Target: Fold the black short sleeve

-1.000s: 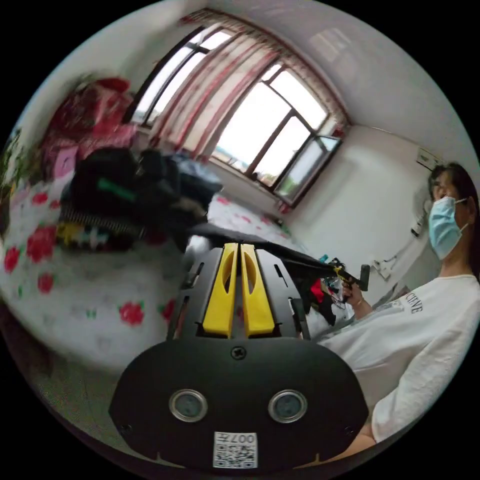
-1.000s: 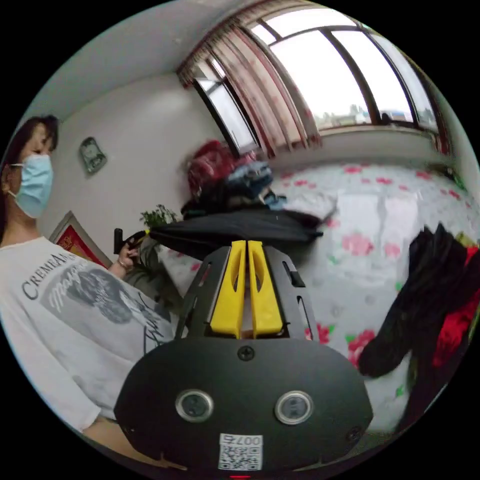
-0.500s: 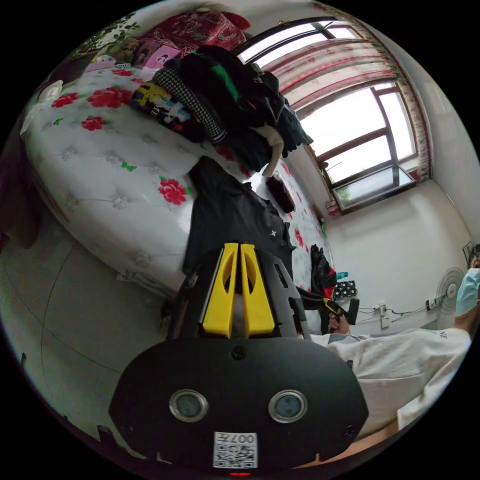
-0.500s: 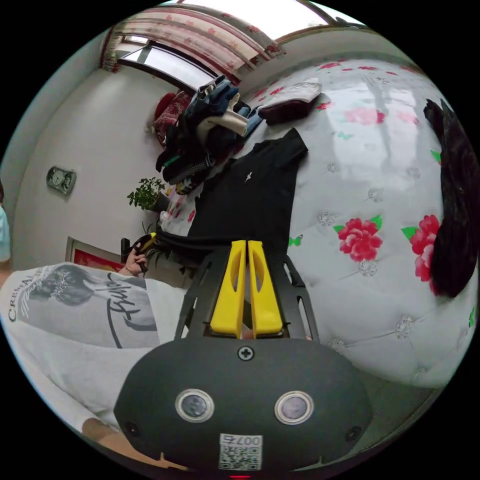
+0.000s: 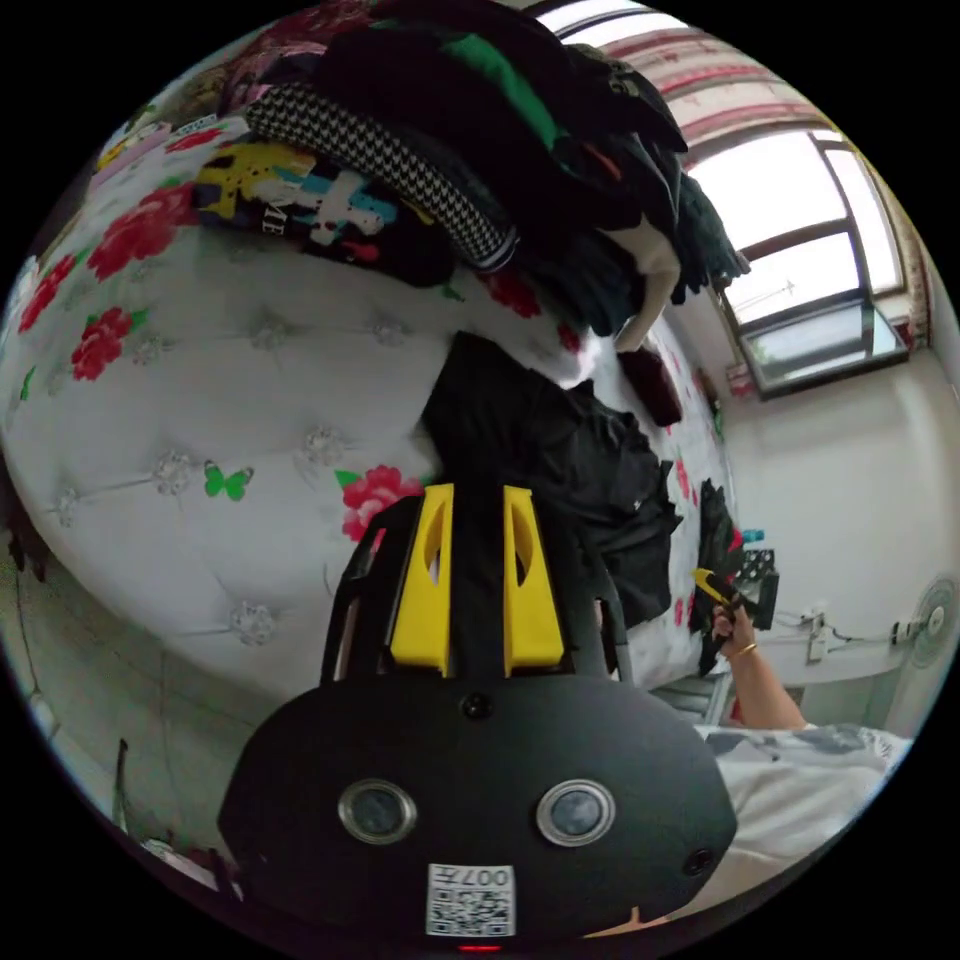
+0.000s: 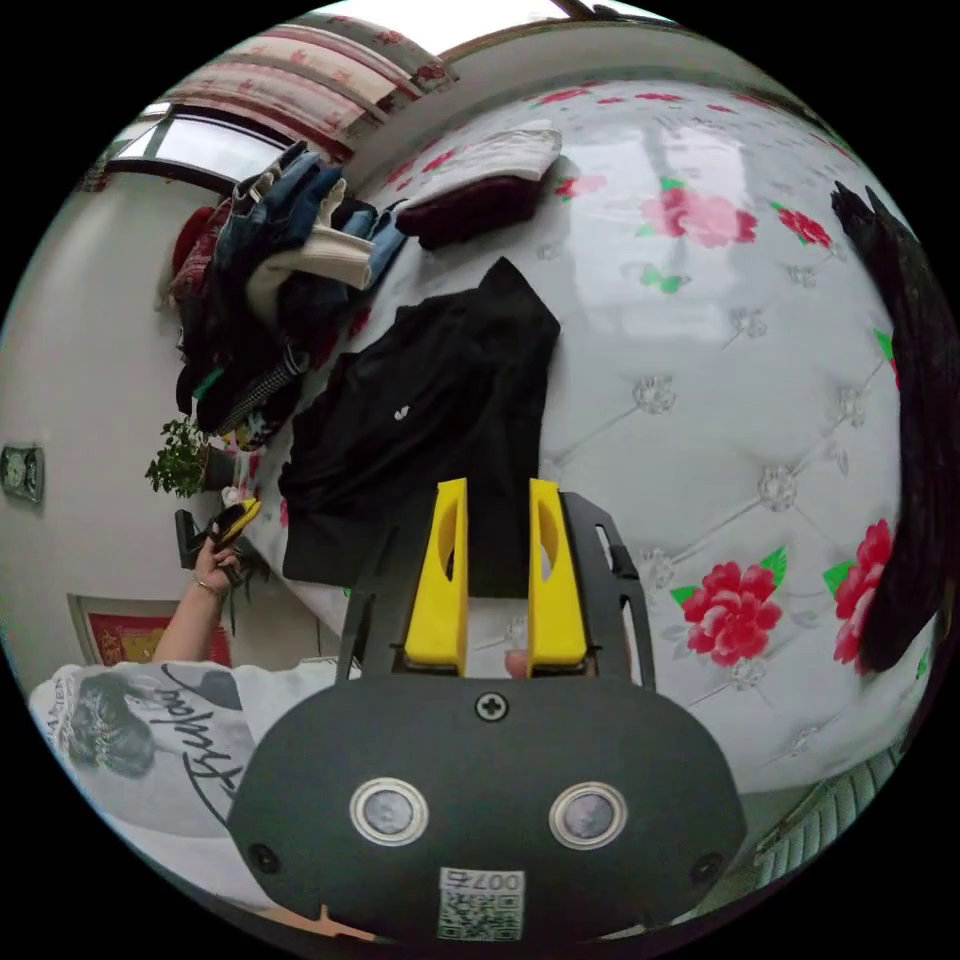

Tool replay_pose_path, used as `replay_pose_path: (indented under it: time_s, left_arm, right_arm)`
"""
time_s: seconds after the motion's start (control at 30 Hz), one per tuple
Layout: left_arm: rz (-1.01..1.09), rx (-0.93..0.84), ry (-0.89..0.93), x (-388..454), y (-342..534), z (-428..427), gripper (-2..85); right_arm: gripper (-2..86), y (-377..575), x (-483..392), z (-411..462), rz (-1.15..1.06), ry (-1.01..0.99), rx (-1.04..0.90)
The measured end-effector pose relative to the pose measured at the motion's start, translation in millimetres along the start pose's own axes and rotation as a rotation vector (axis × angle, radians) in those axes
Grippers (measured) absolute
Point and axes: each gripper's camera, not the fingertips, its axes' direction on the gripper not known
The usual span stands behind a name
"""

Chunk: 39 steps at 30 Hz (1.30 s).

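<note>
The black short-sleeve shirt (image 5: 560,460) lies rumpled on the flowered white bed (image 5: 200,400), its hem near the bed's edge. My left gripper (image 5: 477,500) is open just over that hem, dark cloth showing in the gap between its jaws. In the right gripper view the shirt (image 6: 430,400) spreads away from me, collar end far. My right gripper (image 6: 495,492) is open at the hem's other corner. A hand holds the right gripper (image 5: 715,585) past the shirt, and a hand holds the left gripper (image 6: 225,525) at the left.
A tall pile of mixed clothes (image 5: 480,150) sits on the bed beside the shirt, also seen as a pile (image 6: 270,290). A folded dark-red and white stack (image 6: 480,190) lies beyond it. Another black garment (image 6: 920,400) hangs at the right edge. A person in a white printed T-shirt (image 6: 150,720) stands by the bed.
The shirt was held stretched in the air between both shut grippers, then laid down on the bed. Both jaws have now opened and let go of the hem.
</note>
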Motion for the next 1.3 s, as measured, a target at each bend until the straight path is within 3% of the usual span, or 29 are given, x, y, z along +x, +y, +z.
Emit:
replay_pose_path:
  time_s: [0.27, 0.5, 0.63, 0.8, 1.07, 1.3]
  left_arm:
    - [0.064, -0.167, -0.073, 25.4, 90.5, 58.8, 8.2]
    - [0.210, -0.227, -0.312, 64.9, 95.3, 100.0, 2.5]
    - [0.158, -0.250, -0.223, 62.1, 89.3, 93.2, -0.6]
    - [0.193, -0.132, -0.069, 79.2, 79.0, 44.5, -0.9]
    - [0.124, -0.228, -0.050, 54.5, 99.0, 64.1, -0.9]
    - [0.108, -0.253, -0.094, 53.7, 108.0, 68.4, -0.9]
  right_arm:
    - [3.9, 13.4, -17.9, 38.9, -0.086, 0.177, -0.094]
    - [1.6, 1.6, -25.9, 65.7, -0.140, 0.241, -0.164]
    - [0.1, 6.9, -28.1, 44.6, -0.200, 0.224, -0.130]
    - [-0.2, 5.5, -23.3, -1.9, -0.243, 0.092, -0.031]
    - [0.5, 33.4, 30.7, 25.8, -0.093, 0.038, -0.067]
    - [1.4, 43.0, 33.7, 39.0, -0.126, 0.104, -0.044]
